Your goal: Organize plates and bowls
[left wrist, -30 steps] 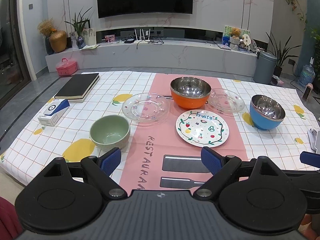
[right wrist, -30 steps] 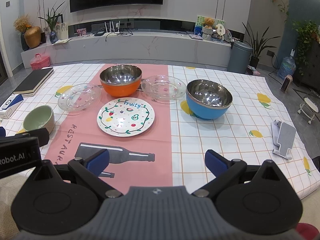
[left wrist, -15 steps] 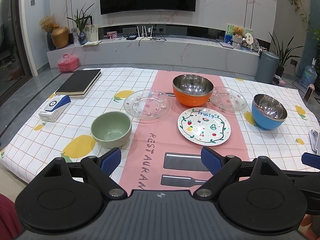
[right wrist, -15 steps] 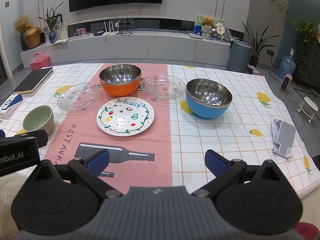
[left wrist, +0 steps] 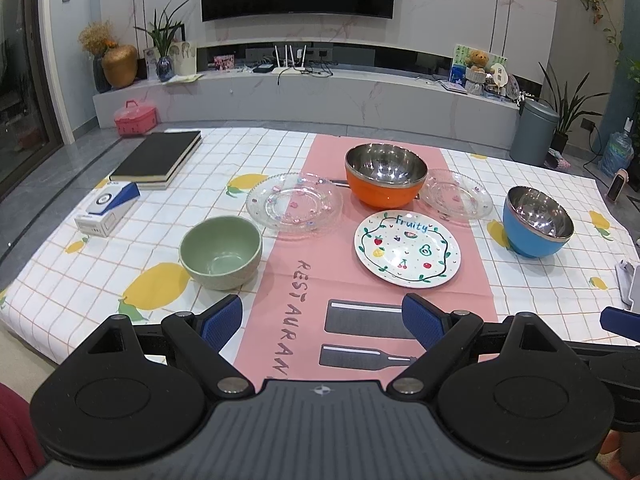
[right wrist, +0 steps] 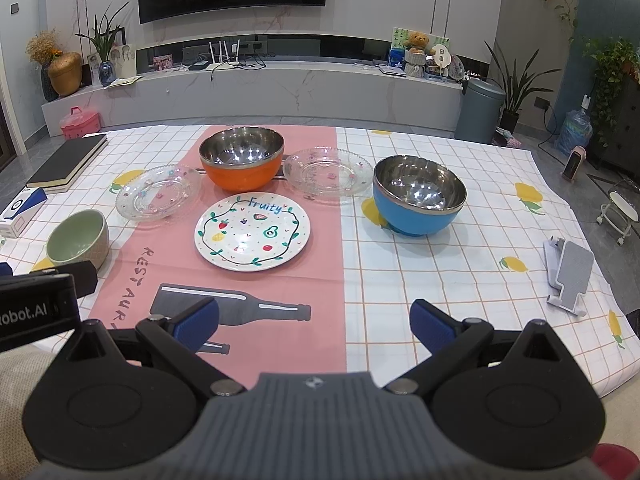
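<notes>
On the tablecloth stand a green bowl, an orange steel-lined bowl and a blue steel-lined bowl. Two clear glass plates flank the orange bowl, and a white "Fruity" plate lies in front of it. My left gripper hovers open over the near edge, right of the green bowl. My right gripper is open and empty near the front edge, with the white plate and blue bowl ahead of it.
A black book and a blue-and-white box lie at the table's left. A white phone stand sits at the right edge. A TV console and a grey bin stand beyond the table.
The left wrist view has lifted and pulled back slightly, so the dishes sit a little lower in frame. The right gripper has barely moved. Both stay open.
</notes>
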